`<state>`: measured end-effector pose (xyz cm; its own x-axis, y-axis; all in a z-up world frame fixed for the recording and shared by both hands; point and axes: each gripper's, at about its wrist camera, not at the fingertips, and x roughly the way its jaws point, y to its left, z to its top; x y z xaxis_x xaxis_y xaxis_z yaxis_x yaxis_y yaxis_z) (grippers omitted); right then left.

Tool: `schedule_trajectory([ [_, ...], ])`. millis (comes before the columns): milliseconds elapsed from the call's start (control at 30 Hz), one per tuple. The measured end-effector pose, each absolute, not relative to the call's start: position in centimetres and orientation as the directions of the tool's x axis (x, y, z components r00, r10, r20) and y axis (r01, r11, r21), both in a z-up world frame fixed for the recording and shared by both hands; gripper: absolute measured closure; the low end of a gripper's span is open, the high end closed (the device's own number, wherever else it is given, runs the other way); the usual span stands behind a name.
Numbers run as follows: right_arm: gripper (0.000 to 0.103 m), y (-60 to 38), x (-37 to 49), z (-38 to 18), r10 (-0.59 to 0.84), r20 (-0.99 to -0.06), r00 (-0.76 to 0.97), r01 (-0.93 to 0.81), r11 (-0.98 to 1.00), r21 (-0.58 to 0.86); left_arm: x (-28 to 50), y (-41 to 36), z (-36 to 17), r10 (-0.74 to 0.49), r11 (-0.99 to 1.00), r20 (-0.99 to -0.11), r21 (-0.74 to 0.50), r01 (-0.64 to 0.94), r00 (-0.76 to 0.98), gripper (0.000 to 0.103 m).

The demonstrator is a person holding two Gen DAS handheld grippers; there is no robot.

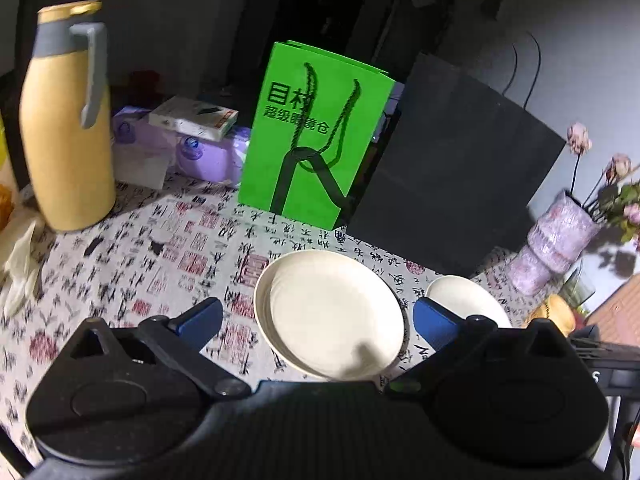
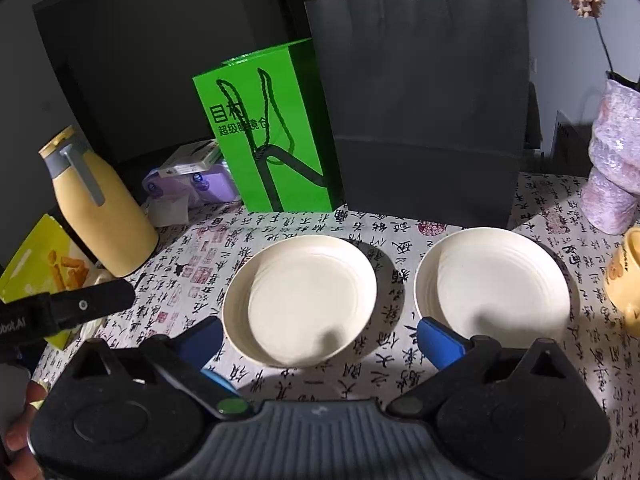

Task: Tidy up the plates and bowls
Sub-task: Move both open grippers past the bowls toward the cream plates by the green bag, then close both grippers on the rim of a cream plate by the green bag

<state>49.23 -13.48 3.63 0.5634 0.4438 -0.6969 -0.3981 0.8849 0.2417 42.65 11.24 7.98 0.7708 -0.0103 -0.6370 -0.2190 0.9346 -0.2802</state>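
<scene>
Now both grippers hover with fingers apart, holding nothing: the left gripper (image 1: 318, 320) over the left plate (image 1: 330, 316), the right gripper (image 2: 320, 338) between that plate (image 2: 300, 306) and the right plate (image 2: 494, 294), both plates side by side on the tablecloth (image 2: 392, 364).

Both cream plates, the left plate (image 2: 300, 300) and the right plate (image 2: 494, 292), look like smooth, faintly ridged ceramic with a soft sheen; the tablecloth (image 2: 392, 364) under them is matt printed cloth, the green bag (image 2: 268, 132) glossy paper, the black bag (image 2: 424, 104) matt paper, the vase (image 2: 614, 160) rough and glittery
</scene>
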Motion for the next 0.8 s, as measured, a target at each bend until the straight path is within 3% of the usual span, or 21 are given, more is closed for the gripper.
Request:
schedule_trajectory([
  [433, 0.005, -10.6, 55.0, 0.2, 0.392, -0.745, 0.54, -0.349, 0.909, 0.225, 50.3, 15.6, 5.8, 0.004, 0.929, -0.714, -0.256, -0.266, 0.7, 0.0],
  [800, 0.005, -9.3, 57.7, -2.8, 0.348, -0.776, 0.527, -0.308, 0.929, 0.207, 53.9, 19.9, -0.7, -0.049, 0.913, -0.783, -0.287, -0.291, 0.619, 0.0],
])
